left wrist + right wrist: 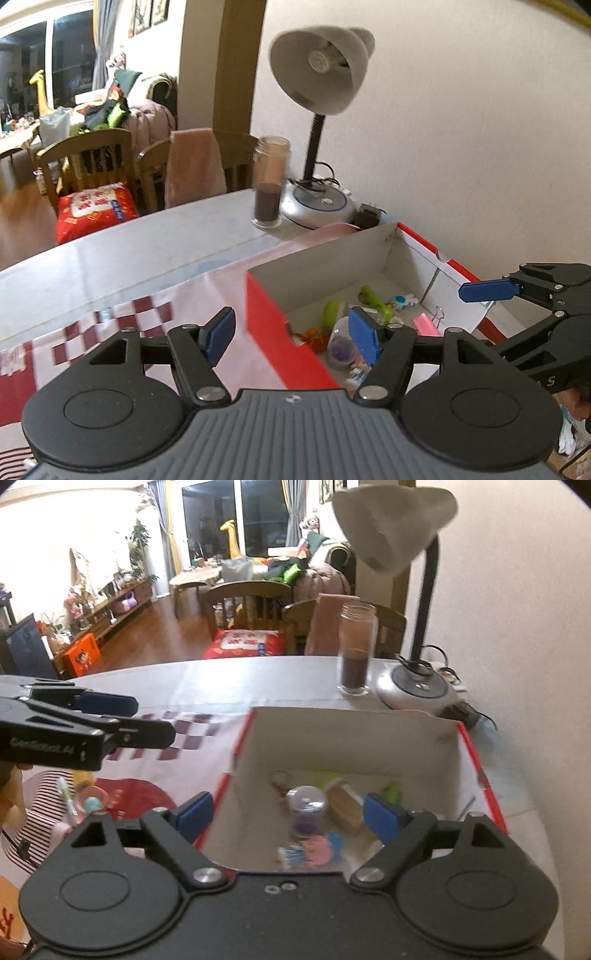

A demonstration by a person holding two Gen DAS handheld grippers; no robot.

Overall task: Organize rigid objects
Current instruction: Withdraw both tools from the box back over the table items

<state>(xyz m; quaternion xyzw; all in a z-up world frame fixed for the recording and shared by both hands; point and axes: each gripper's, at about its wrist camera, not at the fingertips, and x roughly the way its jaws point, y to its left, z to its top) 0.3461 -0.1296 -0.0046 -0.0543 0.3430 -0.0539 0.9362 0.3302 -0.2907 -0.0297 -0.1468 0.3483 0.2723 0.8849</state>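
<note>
At the bottom of each wrist view, the left gripper (293, 334) and right gripper (288, 814) are seen with jaws parted and empty. Mid-frame, small toys (308, 810) lie inside the red box (275, 328). A drop seems finished; next, the items (86, 801) at lower left on the cloth must be fetched

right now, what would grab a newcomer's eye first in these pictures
The red cardboard box on the table's right side, open and scattered with small toys, including a clear capsule with something purple inside. Behind it stand a white desk lamp and a tall glass jar of brown powder.
</note>
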